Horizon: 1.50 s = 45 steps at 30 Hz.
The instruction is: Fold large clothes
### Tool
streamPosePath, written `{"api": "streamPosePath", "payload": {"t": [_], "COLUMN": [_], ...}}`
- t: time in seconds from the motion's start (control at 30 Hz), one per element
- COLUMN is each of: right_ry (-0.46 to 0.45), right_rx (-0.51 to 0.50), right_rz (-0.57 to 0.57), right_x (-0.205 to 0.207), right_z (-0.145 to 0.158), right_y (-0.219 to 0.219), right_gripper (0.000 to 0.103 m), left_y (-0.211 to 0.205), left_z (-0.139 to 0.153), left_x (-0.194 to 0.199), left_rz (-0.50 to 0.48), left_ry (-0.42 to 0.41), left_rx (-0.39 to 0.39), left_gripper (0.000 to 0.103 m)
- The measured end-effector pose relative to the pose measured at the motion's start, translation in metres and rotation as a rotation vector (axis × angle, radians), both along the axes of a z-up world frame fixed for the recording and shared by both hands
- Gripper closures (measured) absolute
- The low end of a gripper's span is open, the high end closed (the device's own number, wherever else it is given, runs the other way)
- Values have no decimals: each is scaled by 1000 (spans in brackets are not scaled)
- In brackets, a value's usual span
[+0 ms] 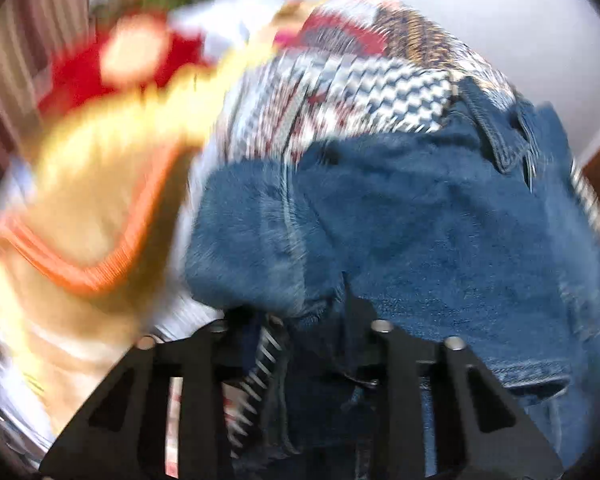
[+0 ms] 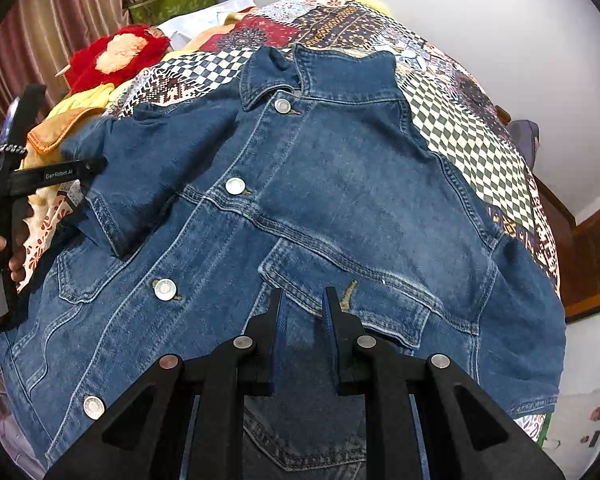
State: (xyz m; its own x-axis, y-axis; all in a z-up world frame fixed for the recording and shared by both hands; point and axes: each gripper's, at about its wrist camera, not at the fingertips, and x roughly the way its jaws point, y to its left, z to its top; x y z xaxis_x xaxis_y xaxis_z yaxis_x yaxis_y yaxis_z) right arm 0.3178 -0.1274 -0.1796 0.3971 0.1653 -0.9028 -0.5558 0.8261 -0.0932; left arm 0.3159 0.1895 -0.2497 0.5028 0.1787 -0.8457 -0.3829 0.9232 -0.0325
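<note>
Denim jacket (image 2: 320,208) lies front-up on the patchwork bedspread (image 2: 472,128), collar at the far end, buttons done up w/ silver snaps. Its left sleeve is folded in over the chest. Left gripper (image 2: 88,168) sits at that sleeve's edge on the left side; in its own blurred view the jaws are closed on bunched denim. Right gripper (image 2: 305,312) hovers over the near chest pocket (image 2: 352,292), jaws apart w/ nothing between them. Red fluffy toy (image 2: 116,56) and orange-trimmed yellow cloth (image 2: 64,124) lie far left, beside the jacket.
</note>
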Motion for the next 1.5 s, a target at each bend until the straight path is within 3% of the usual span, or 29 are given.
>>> {"api": "streamPosePath", "payload": {"t": [0.07, 0.17, 0.3, 0.47, 0.63, 0.77, 0.9, 1.0, 1.07, 1.1, 1.13, 1.2, 1.3, 1.37, 1.47, 1.5], "right_ry": [-1, -10, -8, -27, -61, -73, -72, -68, -62, -59, -58, -57, -62, -55, -52, -52], "right_rx": [7, 25, 75, 124, 160, 158, 141, 136, 148, 153, 157, 165, 197, 221, 243, 243], "right_rz": [-6, -25, -75, -169, -284, -345, -379, -398, -405, -405, -404, -401, -391, -379, -349, -332], "right_x": [0, 0, 2, 4, 4, 0, -6, -7, -6, -5, -2, 1, 3, 8, 13, 15], "right_z": [2, 6, 13, 24, 35, 40, 38, 36, 35, 35, 35, 36, 44, 50, 57, 59], "right_y": [-4, -13, -33, -70, -120, -151, -171, -178, -180, -178, -176, -174, -166, -158, -143, -135], "right_gripper": [89, 89, 89, 89, 89, 89, 89, 89, 89, 89, 89, 89, 89, 89, 89, 89], "left_y": [-5, -20, -57, -123, -205, -259, -293, -305, -307, -307, -305, -296, -271, -255, -221, -203], "left_z": [21, 68, 131, 167, 149, 98, 57, 53, 59, 62, 67, 77, 97, 102, 106, 105], "left_x": [-1, 2, 13, 36, 47, 50, 50, 41, 39, 38, 37, 35, 29, 24, 16, 13], "left_rz": [-24, -79, -202, -380, -569, -699, -755, -767, -781, -788, -799, -789, -768, -735, -660, -620], "left_ry": [-51, -167, -307, -387, -340, -180, -23, -16, -15, -7, 2, -2, -31, -39, -63, -66], "left_rx": [69, 102, 129, 109, 84, 52, -13, 8, 12, 0, -44, -146, -246, -270, -253, -208], "left_gripper": [79, 80, 80, 80, 80, 80, 80, 80, 77, 66, 49, 28, 23, 22, 21, 21]}}
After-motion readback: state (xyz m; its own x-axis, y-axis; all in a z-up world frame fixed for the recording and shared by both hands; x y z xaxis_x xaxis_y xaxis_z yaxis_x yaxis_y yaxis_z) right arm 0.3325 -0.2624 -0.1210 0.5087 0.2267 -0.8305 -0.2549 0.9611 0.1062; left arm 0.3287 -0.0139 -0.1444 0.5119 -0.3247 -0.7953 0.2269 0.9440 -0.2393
